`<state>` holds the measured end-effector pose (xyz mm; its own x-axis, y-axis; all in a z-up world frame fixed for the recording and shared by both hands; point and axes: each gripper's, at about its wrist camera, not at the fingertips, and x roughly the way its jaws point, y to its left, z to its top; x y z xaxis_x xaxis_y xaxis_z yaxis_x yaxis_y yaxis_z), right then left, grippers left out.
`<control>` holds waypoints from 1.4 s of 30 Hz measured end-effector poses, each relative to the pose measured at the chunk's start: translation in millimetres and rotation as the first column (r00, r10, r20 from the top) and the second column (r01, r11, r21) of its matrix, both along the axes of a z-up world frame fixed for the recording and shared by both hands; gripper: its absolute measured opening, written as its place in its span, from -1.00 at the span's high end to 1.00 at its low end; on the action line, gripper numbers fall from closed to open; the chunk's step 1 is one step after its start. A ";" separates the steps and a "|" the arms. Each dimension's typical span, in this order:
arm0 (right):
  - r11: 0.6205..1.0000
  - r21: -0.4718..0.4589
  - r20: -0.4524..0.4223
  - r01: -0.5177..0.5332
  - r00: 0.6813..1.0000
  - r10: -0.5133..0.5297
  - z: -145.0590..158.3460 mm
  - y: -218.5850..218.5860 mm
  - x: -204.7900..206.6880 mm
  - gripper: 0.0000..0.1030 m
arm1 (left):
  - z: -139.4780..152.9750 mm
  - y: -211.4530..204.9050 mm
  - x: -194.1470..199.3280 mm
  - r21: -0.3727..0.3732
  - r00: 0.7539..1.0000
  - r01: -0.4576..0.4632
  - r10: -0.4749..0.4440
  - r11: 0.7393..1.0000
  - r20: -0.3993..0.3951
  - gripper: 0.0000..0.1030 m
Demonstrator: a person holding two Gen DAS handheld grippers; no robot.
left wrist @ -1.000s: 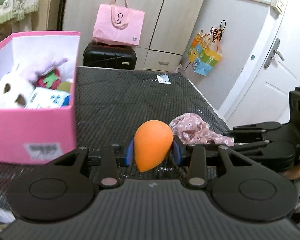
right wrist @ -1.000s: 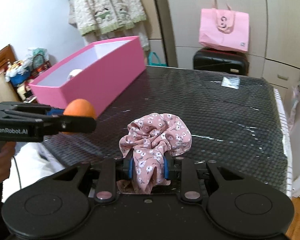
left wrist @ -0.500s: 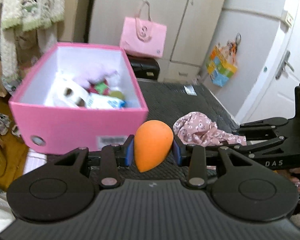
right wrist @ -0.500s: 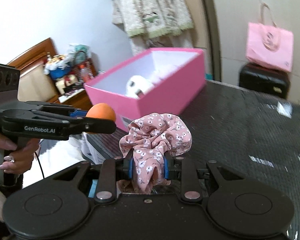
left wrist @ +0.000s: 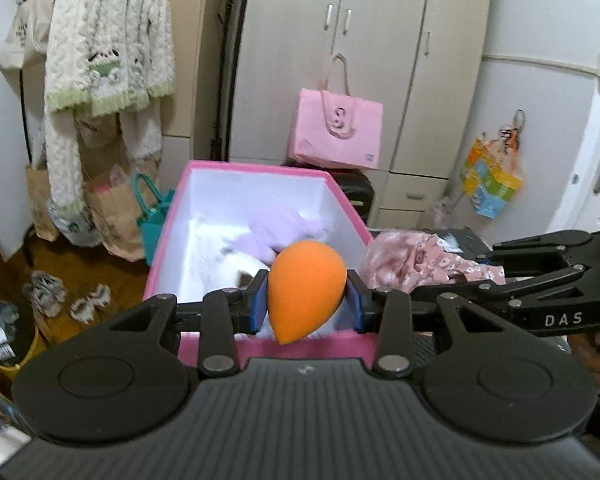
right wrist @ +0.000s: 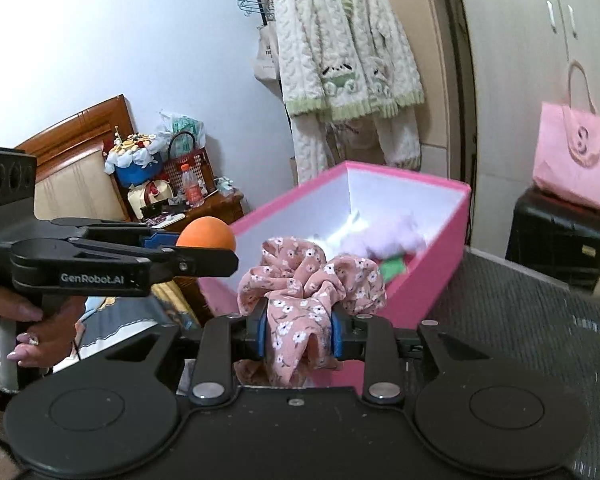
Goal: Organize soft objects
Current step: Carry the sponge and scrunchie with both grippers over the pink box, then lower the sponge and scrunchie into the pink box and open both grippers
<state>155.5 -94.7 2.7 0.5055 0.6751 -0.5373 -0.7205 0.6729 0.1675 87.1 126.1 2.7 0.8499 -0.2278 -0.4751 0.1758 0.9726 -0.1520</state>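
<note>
Wardrobe doors [left wrist: 380, 60] and a hung cream cardigan [right wrist: 344, 52] fill the background, and a dark mesh-covered table [right wrist: 520, 320] is seen at the right of the right wrist view, with a black suitcase [right wrist: 556, 236] and a pink tote bag [right wrist: 576, 152] behind it. On the table edge sits the open pink box [right wrist: 432, 280], white inside, in which a lilac plush [right wrist: 384, 232], a white plush [left wrist: 240, 268] and a small green item can be made out. The left gripper [left wrist: 306, 300] is held just over the near rim of the box, its blue pads pressed narrowly on an orange egg-shaped sponge [left wrist: 306, 288], pointed end down. The right gripper [right wrist: 300, 332] is held beside it at the box's near corner, with a pink floral scrunchie [right wrist: 312, 280] between its pads; its jaws are opening, though the fabric is still pinched in the frame. The step in hand is judged to be dropping both soft things into the box. It would be done well if each gripper were carried fully past the rim and over the bare white floor before release, since the scrunchie appears to hang over the wall and could slide outside. The sponge should be lowered close to the plush before the pads are parted, as its rounded form could bounce or roll. The two grippers are close together and should be kept apart.
</note>
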 end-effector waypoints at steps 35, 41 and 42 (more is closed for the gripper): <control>0.986 -0.163 -0.020 0.021 0.999 -0.025 -20.0 95.2 136.6 -0.58 | -44.3 7.7 86.1 0.098 0.973 0.091 -0.067 0.991 -0.222 -0.28; 0.983 -0.175 0.059 0.051 0.997 -0.041 -2.0 77.9 108.7 -0.59 | -34.9 0.4 71.8 0.174 0.985 0.050 -0.019 0.983 -0.172 -0.67; 0.983 -0.174 0.064 0.055 0.997 -0.044 -0.4 74.7 104.5 -0.60 | -32.6 0.2 69.1 0.189 0.987 0.033 -0.003 0.981 -0.158 -0.68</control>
